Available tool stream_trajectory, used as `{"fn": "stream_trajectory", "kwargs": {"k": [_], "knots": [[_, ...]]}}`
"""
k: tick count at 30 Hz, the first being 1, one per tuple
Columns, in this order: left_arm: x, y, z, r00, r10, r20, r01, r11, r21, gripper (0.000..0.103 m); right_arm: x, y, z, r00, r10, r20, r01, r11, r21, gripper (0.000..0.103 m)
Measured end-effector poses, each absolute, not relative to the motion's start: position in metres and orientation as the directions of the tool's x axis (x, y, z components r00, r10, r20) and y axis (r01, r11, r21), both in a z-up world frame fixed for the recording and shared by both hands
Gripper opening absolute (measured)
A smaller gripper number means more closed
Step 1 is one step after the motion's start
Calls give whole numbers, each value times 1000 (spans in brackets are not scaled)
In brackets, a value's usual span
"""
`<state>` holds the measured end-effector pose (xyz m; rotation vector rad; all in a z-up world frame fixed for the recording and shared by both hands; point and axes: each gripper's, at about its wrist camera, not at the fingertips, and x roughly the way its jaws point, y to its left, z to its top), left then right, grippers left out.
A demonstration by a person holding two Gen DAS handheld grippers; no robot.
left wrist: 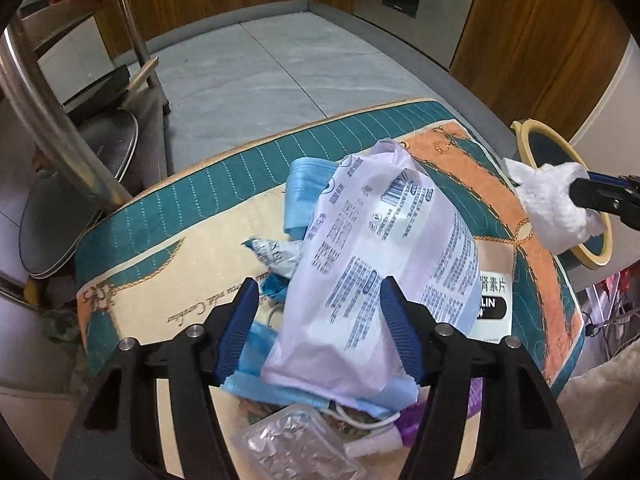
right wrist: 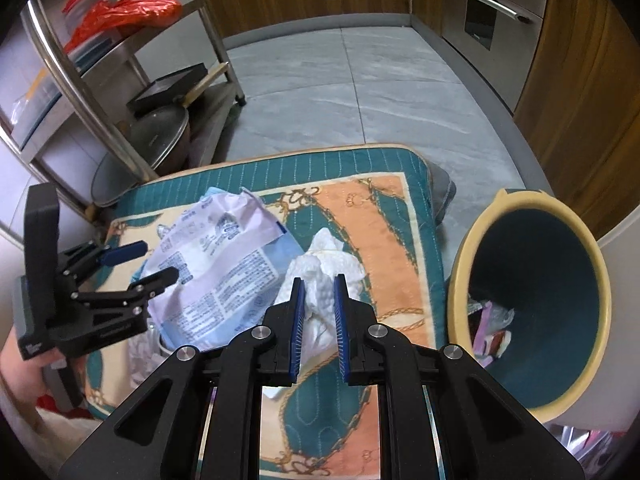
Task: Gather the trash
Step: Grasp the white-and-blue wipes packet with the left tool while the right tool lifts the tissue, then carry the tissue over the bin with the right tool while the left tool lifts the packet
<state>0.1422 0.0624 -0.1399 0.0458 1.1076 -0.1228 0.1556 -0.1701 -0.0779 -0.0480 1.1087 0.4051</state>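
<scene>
A large lilac printed wrapper (left wrist: 380,248) lies on top of a trash pile on a teal and orange quilted mat (left wrist: 160,216). My left gripper (left wrist: 317,292) is open and straddles the wrapper's lower part; a gap shows at the left pad. In the right wrist view the left gripper (right wrist: 136,264) sits at the wrapper's (right wrist: 216,264) left edge. My right gripper (right wrist: 319,284) is shut on a crumpled white tissue (right wrist: 324,268), lifted above the mat (right wrist: 384,216). A cream-rimmed bin (right wrist: 456,280) with a dark inside stands to the right, some trash at its bottom.
In the pile are a blue face mask (left wrist: 308,176), a crumpled foil wrapper (left wrist: 276,256), a clear blister pack (left wrist: 288,448) and a white box (left wrist: 492,304). A steel rack (right wrist: 120,92) with pot lids stands left. Grey tiled floor (right wrist: 360,92) and wooden cabinets lie beyond.
</scene>
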Motion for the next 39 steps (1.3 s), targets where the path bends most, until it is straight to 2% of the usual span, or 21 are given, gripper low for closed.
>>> {"fn": "stream_trajectory", "kwargs": {"k": [3,5,6,8,11,19,28,34,39], "knots": [[148,59,-149,420,-67,-905,112,993,-21,62,157,-174,-78,382,302,-874,-344,924,169,16],[151,56,-151,410,-80,-908,114,993,-36,51,158,-175,-78,384,302,-872,-348,923,166,16],[153,54,-152,406,-76,-911,116,993,-31,51,157,-174,-77,385,302,-872,-349,922,166,16],[153,50,-152,398,-56,-916,127,992,-5,35,158,-175,-77,383,307,-872,-353,920,169,16],[152,52,-148,391,-68,-918,137,990,-15,20,158,-174,-76,387,310,-869,-363,917,166,16],[134,40,-115,440,-101,-892,209,978,-8,13,159,-174,-63,418,323,-849,-367,915,167,16],[111,-23,-85,490,-78,-868,378,917,131,10,164,-188,-47,478,317,-819,-335,928,164,16],[110,-35,-67,553,-82,-829,385,908,167,9,170,-207,-40,504,310,-806,-297,939,176,16],[114,-34,-57,575,-96,-813,368,917,152,9,174,-224,-39,513,304,-803,-261,946,192,16]]}}
